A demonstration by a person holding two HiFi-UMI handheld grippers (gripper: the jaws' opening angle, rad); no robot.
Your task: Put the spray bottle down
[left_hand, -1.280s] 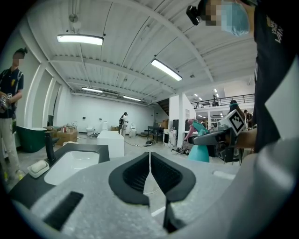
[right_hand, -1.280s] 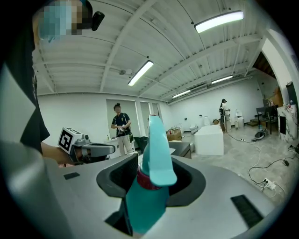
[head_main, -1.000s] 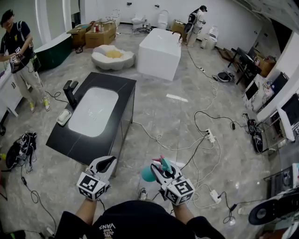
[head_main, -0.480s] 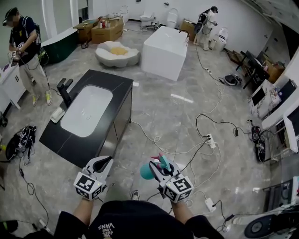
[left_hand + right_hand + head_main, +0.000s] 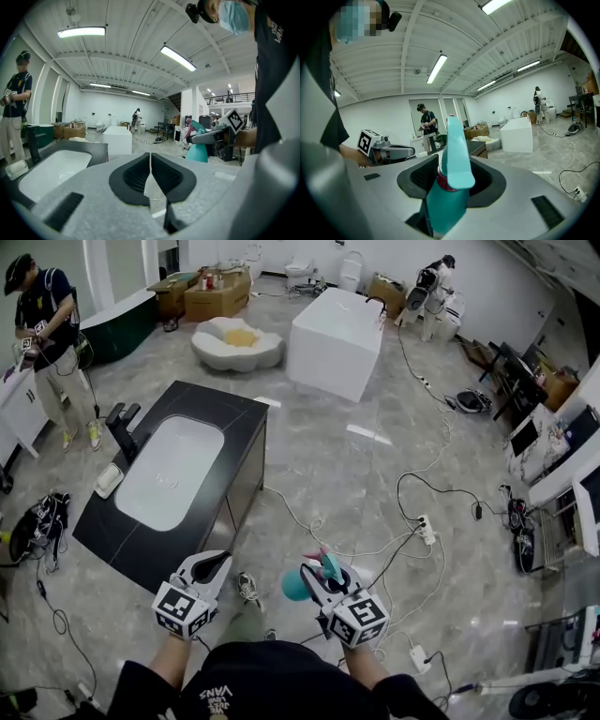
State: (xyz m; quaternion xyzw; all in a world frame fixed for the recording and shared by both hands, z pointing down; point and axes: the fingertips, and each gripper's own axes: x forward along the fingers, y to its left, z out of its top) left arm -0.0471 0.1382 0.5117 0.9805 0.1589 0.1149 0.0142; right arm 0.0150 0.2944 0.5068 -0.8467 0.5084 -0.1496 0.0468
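The right gripper (image 5: 452,177) has its jaws closed partway on the neck of the spray bottle (image 5: 446,199). The dark pads press it from both sides, just under the red collar. The teal trigger head rises above the jaws and the teal body hangs below them. From the left gripper view the spray bottle (image 5: 198,151) stands roughly upright in the right gripper (image 5: 210,136), with a pink tip at the top of its head.

The left gripper (image 5: 150,173) has its jaws together. The two ribbed pads meet along a thin line with nothing between them.

In the head view the two grippers are level with each other, close to the person's body. The left gripper (image 5: 217,563) is on the left and the right gripper (image 5: 323,579) is on the right, well apart. The spray bottle (image 5: 297,586) is in the air over the grey marble floor (image 5: 328,465), its body sticking out to the left of the jaws. It touches nothing else.

A black counter (image 5: 242,413) stands far and left of the grippers, clear of the bottle. It has a white basin (image 5: 173,470) set into it and a black faucet (image 5: 122,427) at its left edge. White and black cables (image 5: 412,512) trail across the floor to the right. Farther off are a white tub (image 5: 336,334) and a shell-shaped white basin (image 5: 236,345). One person (image 5: 42,324) stands at the far left, and another person (image 5: 433,287) stands by the far wall.
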